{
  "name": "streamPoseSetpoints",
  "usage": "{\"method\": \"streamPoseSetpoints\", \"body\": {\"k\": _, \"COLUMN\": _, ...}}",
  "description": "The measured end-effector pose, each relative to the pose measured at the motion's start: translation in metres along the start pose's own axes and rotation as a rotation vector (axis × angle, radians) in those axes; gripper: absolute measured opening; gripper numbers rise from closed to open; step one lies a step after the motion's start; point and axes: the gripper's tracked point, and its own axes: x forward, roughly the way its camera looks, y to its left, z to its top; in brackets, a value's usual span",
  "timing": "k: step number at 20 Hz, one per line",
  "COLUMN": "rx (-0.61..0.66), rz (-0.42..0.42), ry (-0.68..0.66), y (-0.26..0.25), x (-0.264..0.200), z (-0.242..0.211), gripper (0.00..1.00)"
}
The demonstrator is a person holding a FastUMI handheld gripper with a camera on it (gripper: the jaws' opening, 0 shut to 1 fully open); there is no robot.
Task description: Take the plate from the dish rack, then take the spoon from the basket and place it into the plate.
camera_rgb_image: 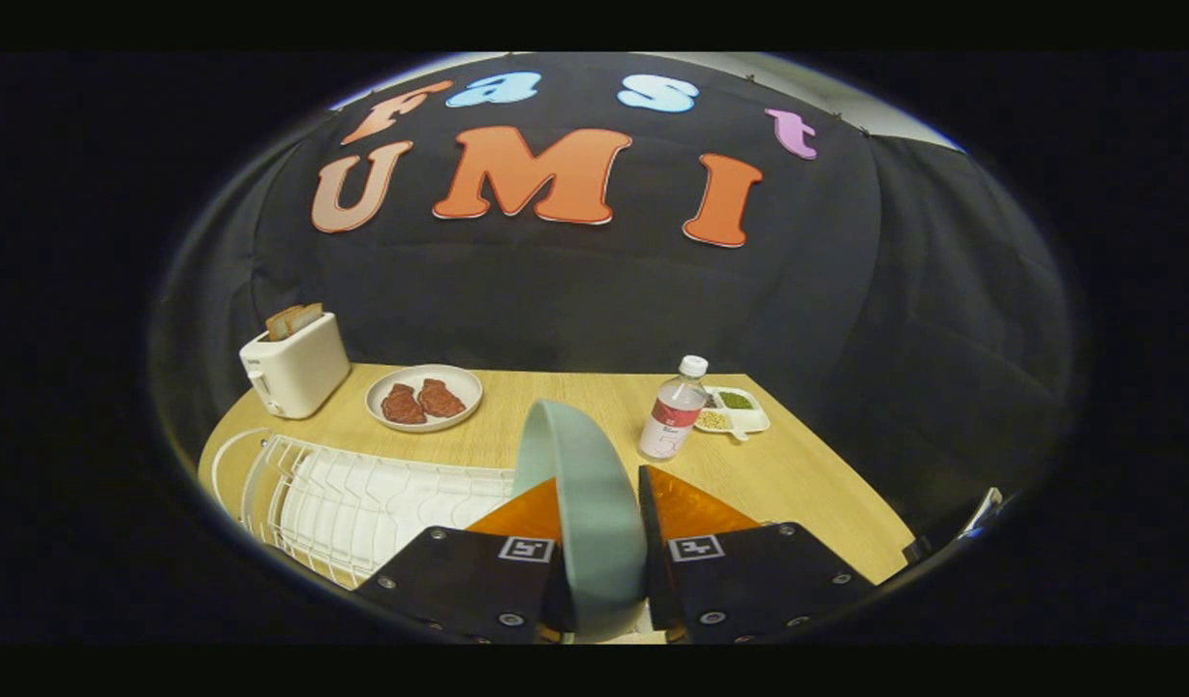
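A pale green round plate [585, 503] stands on edge, clamped at its rim between the gripper [599, 513] fingers, beside the white wire dish rack [362, 494]. It looks rigid, smooth, probably slippery and breakable.

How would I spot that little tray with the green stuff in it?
Start at the wooden table and look beyond the gripper, whose fingers are shut on a pale green plate. A clear bottle stands there; the small white tray sits right behind it. Unlike the round plate of meat, it has compartments.
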Motion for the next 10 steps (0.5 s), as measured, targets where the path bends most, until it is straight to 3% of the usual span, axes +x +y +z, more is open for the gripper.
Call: {"method": "streamPoseSetpoints", "body": {"k": 10, "rx": 0.103, "rz": 0.158, "ry": -0.038, "y": -0.008, "x": -0.081, "z": -0.008, "gripper": 0.29}}
